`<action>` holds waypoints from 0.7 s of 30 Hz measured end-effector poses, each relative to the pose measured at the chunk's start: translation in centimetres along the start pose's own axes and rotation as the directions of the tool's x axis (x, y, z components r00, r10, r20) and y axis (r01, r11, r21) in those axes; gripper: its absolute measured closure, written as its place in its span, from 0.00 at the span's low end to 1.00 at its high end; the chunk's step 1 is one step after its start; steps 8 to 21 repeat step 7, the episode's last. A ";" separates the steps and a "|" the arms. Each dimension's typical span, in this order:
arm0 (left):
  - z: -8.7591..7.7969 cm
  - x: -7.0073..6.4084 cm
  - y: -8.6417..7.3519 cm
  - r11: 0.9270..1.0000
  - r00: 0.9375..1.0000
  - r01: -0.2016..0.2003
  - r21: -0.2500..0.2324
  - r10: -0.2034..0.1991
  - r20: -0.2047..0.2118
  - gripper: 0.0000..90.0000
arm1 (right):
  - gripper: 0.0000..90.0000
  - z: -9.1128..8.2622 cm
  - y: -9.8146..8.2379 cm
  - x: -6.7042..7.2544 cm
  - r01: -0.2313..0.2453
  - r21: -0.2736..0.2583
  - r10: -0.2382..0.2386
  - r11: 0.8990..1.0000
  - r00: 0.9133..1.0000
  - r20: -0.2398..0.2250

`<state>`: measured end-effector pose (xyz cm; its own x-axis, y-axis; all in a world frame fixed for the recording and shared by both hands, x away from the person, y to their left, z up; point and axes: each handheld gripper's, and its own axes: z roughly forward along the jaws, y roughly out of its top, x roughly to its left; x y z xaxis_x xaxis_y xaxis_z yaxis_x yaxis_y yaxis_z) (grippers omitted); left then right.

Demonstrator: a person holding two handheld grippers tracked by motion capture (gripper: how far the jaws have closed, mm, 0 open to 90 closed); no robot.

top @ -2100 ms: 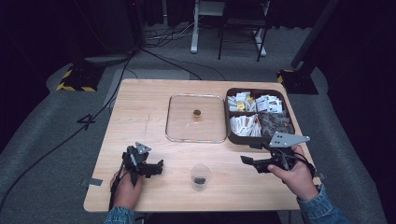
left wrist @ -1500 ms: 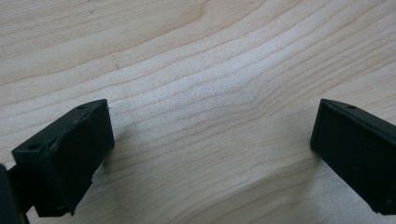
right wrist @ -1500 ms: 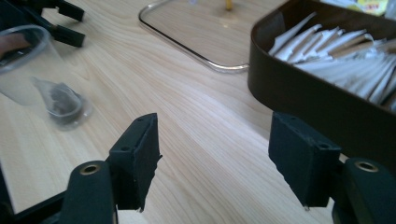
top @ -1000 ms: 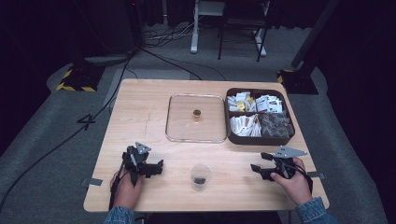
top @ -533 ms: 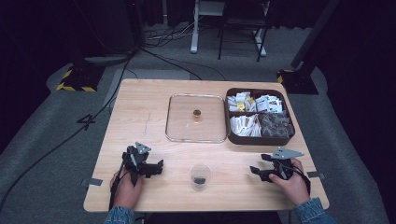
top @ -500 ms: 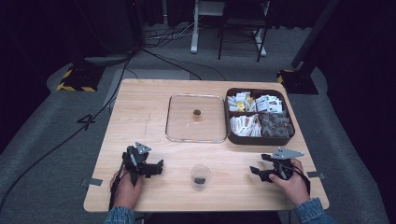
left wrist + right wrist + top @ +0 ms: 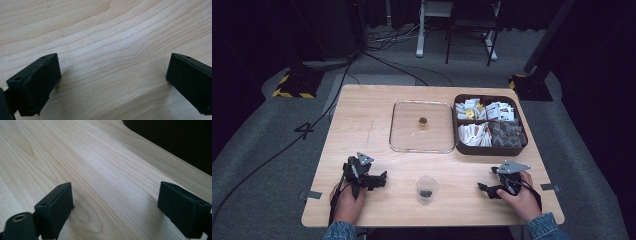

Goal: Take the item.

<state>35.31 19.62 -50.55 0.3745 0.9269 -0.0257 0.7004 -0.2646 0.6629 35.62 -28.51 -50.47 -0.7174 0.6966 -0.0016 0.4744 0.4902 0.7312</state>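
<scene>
- We see the left gripper (image 7: pixel 362 175) at the lower left of the wooden worktop (image 7: pixel 362 125); its fingers (image 7: pixel 37 82) are spread wide with nothing between them.
- The right gripper (image 7: pixel 499 186) sits at the lower right, fingers (image 7: pixel 56 205) likewise wide apart and empty.
- Between them, low in the centre, stands a clear cup (image 7: pixel 426 189) with something dark inside.
- Above it lies a clear lid (image 7: pixel 422 126), just beside a brown compartment box (image 7: pixel 490 125) of packets.

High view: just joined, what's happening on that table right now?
A person holds the left gripper and the right gripper low over the wooden table near its front edge, both with jaws open and holding nothing. A small clear cup with something dark inside stands between them. Behind it lie a clear lid with a small knob and a brown compartment tray of packets. Nothing is being handled.
</scene>
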 end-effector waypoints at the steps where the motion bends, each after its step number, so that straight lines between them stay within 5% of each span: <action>1: 0.0 0.0 0.0 1.000 1.000 0.000 0.000 0.000 0.000 0.00 | 0.11 0.1 0.1 0.0 0.006 0.006 -0.006 1.000 1.000 -0.005; 21: 0.0 0.0 0.0 1.000 1.000 0.000 -0.001 0.000 0.000 0.00 | 0.05 0.3 0.2 0.1 0.021 0.018 -0.020 1.000 1.000 -0.018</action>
